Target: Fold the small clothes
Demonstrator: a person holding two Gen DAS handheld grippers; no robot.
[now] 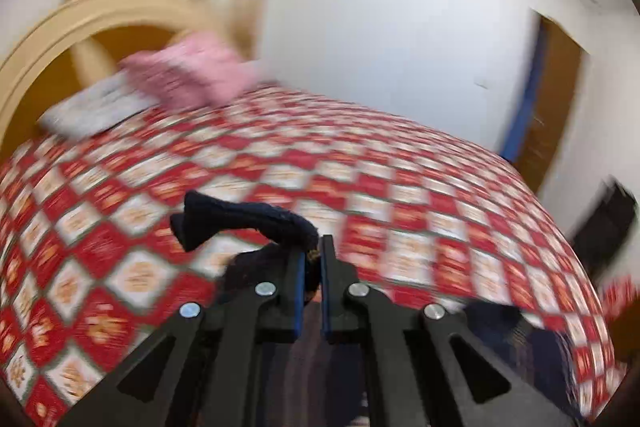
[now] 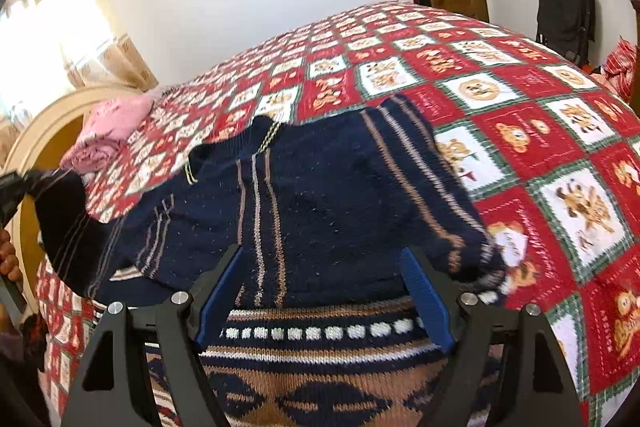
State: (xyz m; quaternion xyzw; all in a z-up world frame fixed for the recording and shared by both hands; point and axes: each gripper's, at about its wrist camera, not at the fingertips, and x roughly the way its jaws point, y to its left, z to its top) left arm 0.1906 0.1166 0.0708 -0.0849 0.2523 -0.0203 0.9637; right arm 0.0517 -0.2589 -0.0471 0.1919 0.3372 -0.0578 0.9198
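On the bed (image 2: 520,131) with its red-and-white quilt, the navy sweater (image 2: 320,195) lies spread at the near edge, its left sleeve pinched and lifted by the left hand-held gripper (image 1: 311,259), while the right hand-held gripper (image 2: 320,291) hovers spread wide over its patterned hem.

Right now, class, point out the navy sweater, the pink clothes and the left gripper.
navy sweater (image 2: 328,195): right wrist view, middle of its body.
pink clothes (image 2: 108,135): right wrist view, top of the pile.
left gripper (image 1: 311,259): left wrist view, between its fingertips.
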